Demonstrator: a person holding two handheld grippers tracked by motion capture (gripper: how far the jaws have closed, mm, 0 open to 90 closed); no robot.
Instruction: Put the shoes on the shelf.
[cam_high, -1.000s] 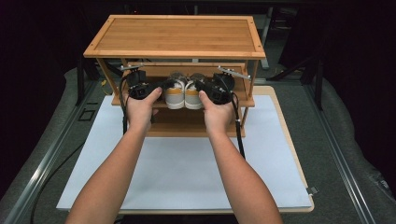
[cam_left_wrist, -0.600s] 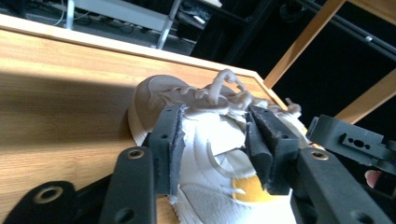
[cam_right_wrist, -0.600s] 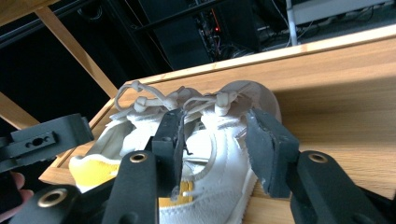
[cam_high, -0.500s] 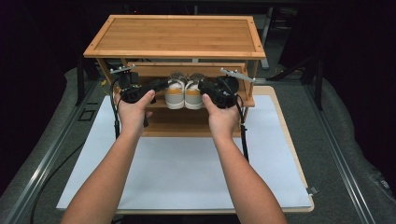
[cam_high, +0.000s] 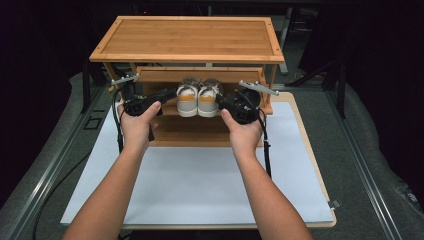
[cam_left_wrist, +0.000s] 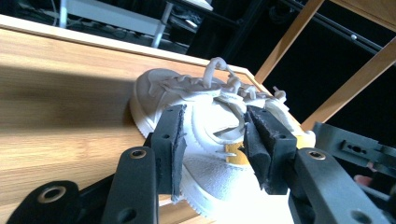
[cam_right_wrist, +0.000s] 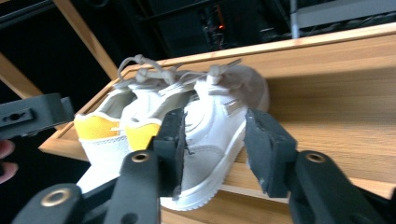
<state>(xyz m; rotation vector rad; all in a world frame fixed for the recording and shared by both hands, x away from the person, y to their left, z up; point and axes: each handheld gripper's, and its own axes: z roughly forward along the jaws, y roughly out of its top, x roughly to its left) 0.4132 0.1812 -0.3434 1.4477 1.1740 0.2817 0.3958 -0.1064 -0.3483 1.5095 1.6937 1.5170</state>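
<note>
Seen from the high view, a person is reaching both forearms across a white mat (cam_high: 200, 190) toward a bamboo shoe rack (cam_high: 190, 40), holding the left gripper (cam_high: 167, 94) and the right gripper (cam_high: 221, 102) at either side of a pair of white sneakers (cam_high: 198, 97). The sneakers are sitting side by side on the rack's middle shelf (cam_high: 200, 75), heels with yellow tabs facing the person. Each gripper is pointing inward at the shoe nearest it; how far the jaws are parted cannot be told from up here.

In the left gripper view, the left gripper (cam_left_wrist: 212, 140) is standing with its jaws parted, straddling the side of the nearer sneaker (cam_left_wrist: 205, 126), the foam pads (cam_left_wrist: 173, 140) just beside the shoe's upper, whether touching is unclear. The shoe is resting on the wooden shelf (cam_left_wrist: 60, 98).

In the right gripper view, the right gripper (cam_right_wrist: 215, 144) is likewise spread wide around the flank of its nearer sneaker (cam_right_wrist: 215, 126), one pad (cam_right_wrist: 173, 140) overlapping the shoe's side and the other apart from it. Both sneakers' yellow heels (cam_right_wrist: 95, 126) are showing at the shelf's edge.
</note>
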